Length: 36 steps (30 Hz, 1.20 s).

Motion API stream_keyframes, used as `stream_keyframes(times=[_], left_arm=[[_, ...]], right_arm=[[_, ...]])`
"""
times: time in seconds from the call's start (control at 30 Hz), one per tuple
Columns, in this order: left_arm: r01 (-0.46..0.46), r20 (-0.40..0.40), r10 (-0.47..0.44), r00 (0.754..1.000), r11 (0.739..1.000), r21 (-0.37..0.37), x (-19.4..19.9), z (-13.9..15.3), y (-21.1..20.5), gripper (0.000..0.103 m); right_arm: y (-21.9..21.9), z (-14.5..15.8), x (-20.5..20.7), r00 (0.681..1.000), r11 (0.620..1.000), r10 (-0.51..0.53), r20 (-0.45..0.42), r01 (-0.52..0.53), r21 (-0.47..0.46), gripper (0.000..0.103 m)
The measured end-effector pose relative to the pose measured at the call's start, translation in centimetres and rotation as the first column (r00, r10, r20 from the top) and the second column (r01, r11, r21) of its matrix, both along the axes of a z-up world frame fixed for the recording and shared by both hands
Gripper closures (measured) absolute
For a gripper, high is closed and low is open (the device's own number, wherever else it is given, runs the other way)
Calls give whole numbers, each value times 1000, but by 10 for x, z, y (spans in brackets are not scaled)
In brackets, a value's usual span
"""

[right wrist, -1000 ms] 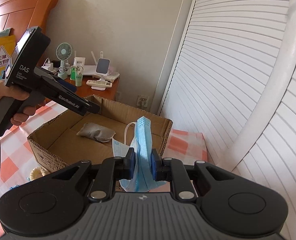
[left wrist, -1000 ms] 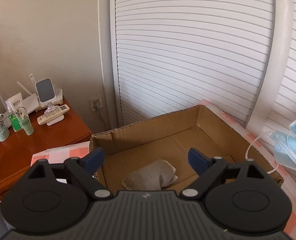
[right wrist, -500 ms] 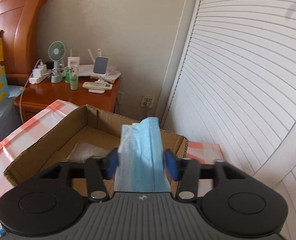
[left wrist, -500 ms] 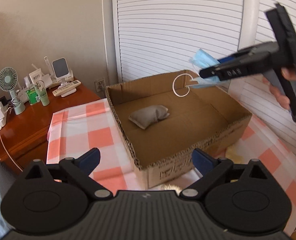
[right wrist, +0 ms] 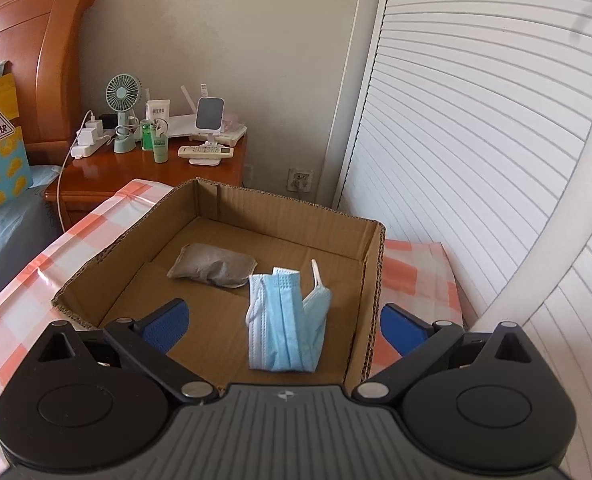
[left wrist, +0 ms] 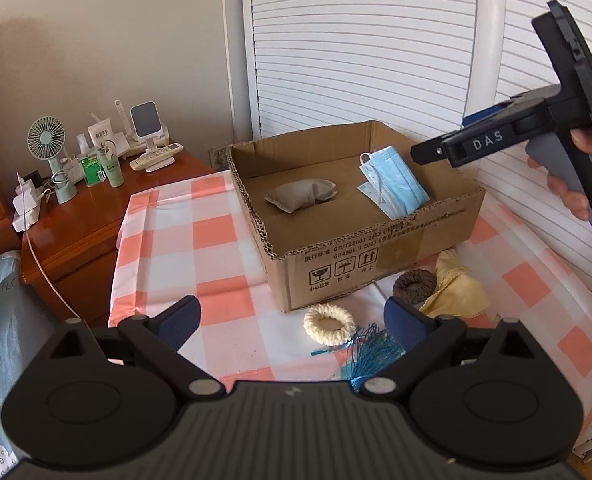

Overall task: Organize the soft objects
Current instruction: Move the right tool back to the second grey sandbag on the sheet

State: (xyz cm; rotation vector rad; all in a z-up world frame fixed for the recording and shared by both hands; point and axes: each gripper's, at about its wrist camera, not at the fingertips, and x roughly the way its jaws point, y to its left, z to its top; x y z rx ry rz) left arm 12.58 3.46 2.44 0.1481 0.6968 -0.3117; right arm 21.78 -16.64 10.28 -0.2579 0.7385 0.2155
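Cardboard box (left wrist: 380, 248) sits open on the pink-and-white checked cloth (left wrist: 215, 232), and inside it lie a grey beanbag pouch (left wrist: 300, 199) toward the left and a pale blue face mask (right wrist: 285, 320) toward the right, the two apart from each other on the box floor. The right gripper (right wrist: 283, 326) hangs over the near edge of the box; its jaws have just been opening and now stand wide, with the mask lying loose below them, touched by neither pad. In the left wrist view that same gripper shows from the side above the right wall of the box, a person's hand (left wrist: 576, 176) around its handle. The left gripper (left wrist: 291, 320) is held back from the box, over the cloth, its jaws spread wide with nothing gripped. Just in front of the box on the cloth lie a cream braided ring (left wrist: 330, 324), a brown braided ring (left wrist: 414, 286), a yellow cloth (left wrist: 456, 292) and a blue tassel (left wrist: 370, 354). A wooden bedside table (left wrist: 91, 216) stands beside the bed with a small green fan (left wrist: 47, 142) on it.
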Motion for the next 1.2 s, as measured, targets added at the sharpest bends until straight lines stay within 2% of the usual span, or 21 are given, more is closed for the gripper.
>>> stream_keyframes(times=[0.1, 0.23, 0.5, 0.67, 0.73, 0.87, 1.03, 1.2], left_arm=[[-15, 6, 15, 1000, 1000, -5, -13, 2, 1, 5], [-41, 33, 40, 999, 999, 28, -32, 0, 0, 5], [-74, 18, 73, 997, 995, 63, -60, -17, -1, 5], [-79, -11, 79, 997, 995, 53, -71, -29, 0, 5], [-79, -20, 80, 997, 995, 65, -74, -33, 0, 5], [-91, -25, 94, 995, 991, 97, -78, -38, 1, 5], [-133, -37, 137, 990, 988, 84, -79, -39, 14, 5], [-151, -50, 155, 987, 985, 81, -79, -41, 20, 5]], right_arm=[[1, -2, -23, 1000, 1000, 2, -7, -2, 25, 0], [0, -11, -59, 1000, 998, -7, -29, 9, 62, 0], [0, -49, -109, 993, 994, -68, -98, 76, 79, 0], [4, -65, -126, 989, 985, 16, -149, 10, 170, 0], [9, -69, -129, 986, 984, 47, -159, -18, 176, 0], [19, -76, -129, 979, 981, 105, -177, -74, 177, 0], [27, -86, -132, 961, 981, 155, -229, -123, 148, 0], [27, -94, -153, 942, 983, 178, -285, -157, 95, 0]])
